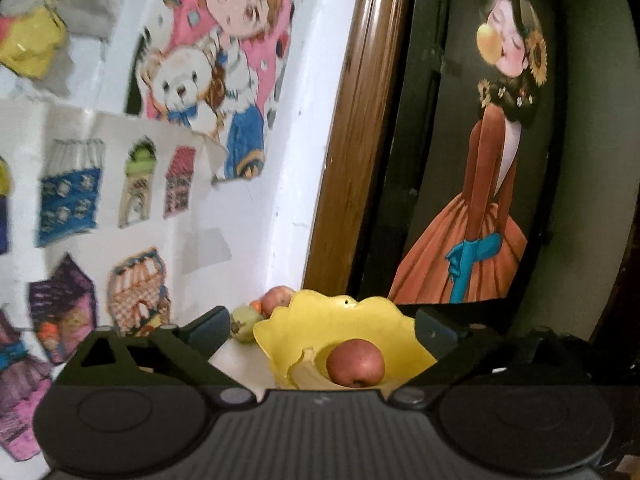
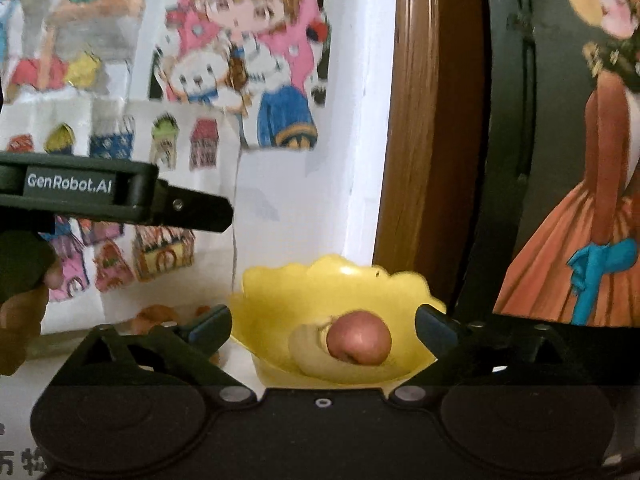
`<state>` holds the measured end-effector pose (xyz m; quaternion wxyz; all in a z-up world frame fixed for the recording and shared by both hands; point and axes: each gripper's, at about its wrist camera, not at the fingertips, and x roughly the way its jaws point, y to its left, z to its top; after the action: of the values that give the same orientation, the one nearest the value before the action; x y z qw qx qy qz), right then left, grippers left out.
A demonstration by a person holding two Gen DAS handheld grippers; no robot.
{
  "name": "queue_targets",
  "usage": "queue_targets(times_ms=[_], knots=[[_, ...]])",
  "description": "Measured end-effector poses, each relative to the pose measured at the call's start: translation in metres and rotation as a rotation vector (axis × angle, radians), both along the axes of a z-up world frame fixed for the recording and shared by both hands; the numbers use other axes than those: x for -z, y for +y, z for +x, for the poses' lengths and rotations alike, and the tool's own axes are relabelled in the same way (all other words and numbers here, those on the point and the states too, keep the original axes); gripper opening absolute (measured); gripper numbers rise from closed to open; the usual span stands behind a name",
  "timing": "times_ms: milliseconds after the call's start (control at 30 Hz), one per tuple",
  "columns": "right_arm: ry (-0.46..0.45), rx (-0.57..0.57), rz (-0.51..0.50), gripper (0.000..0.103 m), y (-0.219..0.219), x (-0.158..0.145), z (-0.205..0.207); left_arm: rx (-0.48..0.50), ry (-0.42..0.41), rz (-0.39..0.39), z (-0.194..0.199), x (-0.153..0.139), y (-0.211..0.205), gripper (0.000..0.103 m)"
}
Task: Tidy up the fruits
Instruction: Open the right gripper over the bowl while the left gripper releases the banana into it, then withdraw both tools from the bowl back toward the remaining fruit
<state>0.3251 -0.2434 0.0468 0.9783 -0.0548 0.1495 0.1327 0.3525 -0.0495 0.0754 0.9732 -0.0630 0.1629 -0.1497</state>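
Observation:
A yellow scalloped bowl [image 1: 320,320] stands on a white surface and holds a red apple [image 1: 355,363] and a banana [image 1: 308,374]. My left gripper [image 1: 322,330] is open, its fingers spread to either side of the bowl, with nothing between them. Behind the bowl to the left lie a green fruit [image 1: 245,323], a small orange fruit [image 1: 256,305] and a reddish apple [image 1: 277,298]. In the right wrist view the same bowl [image 2: 320,280] holds the apple [image 2: 358,339] and banana [image 2: 310,354]. My right gripper [image 2: 323,328] is open around it. The left gripper's body [image 2: 116,196] shows at the left.
Children's drawings cover the white wall [image 1: 180,128] behind. A brown wooden frame [image 1: 360,128] and a dark painting of a figure in an orange dress [image 1: 472,200] stand to the right. A person's hand [image 2: 20,316] holds the left gripper. Blurred orange fruits [image 2: 154,318] lie left of the bowl.

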Motion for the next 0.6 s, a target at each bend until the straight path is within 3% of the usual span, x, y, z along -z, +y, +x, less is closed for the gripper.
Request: queue_targets(times_ms=[400, 600], knots=[[-0.179, 0.056, 0.045, 0.102, 0.005, -0.030, -0.119, -0.027, -0.095, -0.036, -0.094, -0.022, 0.029, 0.103], [-0.195, 0.086, 0.067, 0.102, 0.007, -0.031, -0.176, -0.054, -0.123, -0.039, -0.142, -0.025, 0.047, 0.103]])
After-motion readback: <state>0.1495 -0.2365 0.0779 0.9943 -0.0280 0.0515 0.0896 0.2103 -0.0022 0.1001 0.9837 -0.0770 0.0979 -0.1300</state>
